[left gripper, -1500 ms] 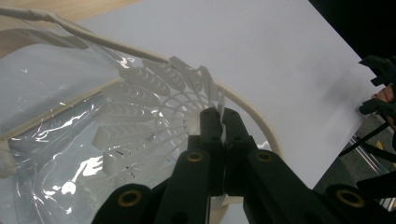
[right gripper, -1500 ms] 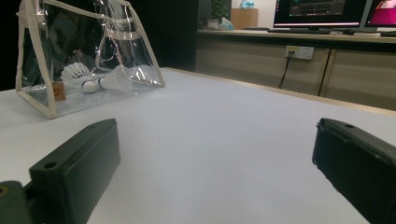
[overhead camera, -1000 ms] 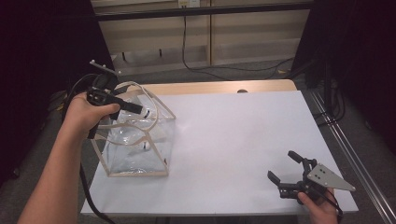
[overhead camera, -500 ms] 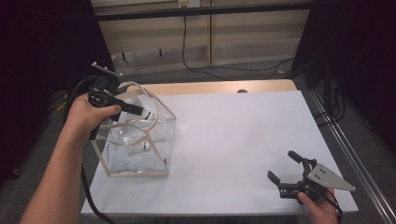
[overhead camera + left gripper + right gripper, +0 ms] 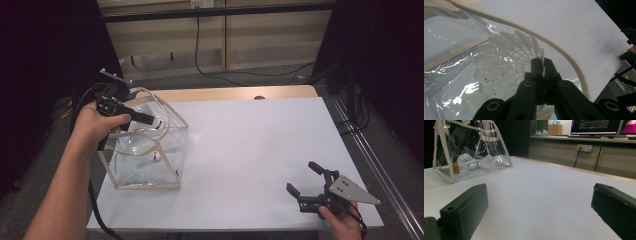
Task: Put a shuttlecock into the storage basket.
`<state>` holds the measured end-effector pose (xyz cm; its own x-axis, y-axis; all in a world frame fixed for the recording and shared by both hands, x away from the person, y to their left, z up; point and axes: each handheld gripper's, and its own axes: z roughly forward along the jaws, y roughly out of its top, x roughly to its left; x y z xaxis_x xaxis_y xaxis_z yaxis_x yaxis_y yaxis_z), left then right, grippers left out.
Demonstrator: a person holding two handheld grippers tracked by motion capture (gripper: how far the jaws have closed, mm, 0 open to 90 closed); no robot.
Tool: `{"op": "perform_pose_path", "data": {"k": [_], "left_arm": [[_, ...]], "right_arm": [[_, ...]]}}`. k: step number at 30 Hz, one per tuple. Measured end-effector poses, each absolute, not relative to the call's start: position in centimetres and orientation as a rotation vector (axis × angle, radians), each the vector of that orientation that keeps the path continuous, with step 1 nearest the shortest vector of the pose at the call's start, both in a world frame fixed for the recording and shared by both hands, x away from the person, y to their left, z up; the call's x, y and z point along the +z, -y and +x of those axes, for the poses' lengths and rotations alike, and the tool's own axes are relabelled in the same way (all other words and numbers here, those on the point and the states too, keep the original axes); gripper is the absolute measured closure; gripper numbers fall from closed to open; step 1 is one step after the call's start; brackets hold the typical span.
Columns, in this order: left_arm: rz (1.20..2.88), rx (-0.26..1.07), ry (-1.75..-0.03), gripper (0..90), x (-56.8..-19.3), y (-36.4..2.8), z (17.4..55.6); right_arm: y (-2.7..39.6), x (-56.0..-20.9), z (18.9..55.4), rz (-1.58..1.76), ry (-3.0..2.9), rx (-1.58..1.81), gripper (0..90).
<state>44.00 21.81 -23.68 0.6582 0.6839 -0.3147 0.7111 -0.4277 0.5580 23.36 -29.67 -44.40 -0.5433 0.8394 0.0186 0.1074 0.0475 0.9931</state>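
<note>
Tools divide the work: left tool (image 5: 541, 62) pinches shut on a white feathered shuttlecock (image 5: 506, 57) over the clear plastic bag (image 5: 145, 155) for dropping; right tool (image 5: 312, 187) rests agape, empty.

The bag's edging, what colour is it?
Cream, on the clear bag; the edging shows best in the right gripper view.

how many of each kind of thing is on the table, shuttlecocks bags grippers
shuttlecocks: 3, one pinched in the left gripper at the bag's mouth, two lying inside the bag
clear bags: 1
grippers: 2, the left one and the right gripper
total: 6
</note>
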Motion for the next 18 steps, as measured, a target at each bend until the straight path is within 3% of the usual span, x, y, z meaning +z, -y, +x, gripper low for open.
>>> {"op": "perform_pose_path", "data": {"k": [18], "left_arm": [[2.205, -0.055, -1.089, 89.7, -24.32, -22.07, 44.06]], "right_arm": [[29.61, -44.42, 23.39, 0.956, -1.725, 1.555, 0.7]]}}
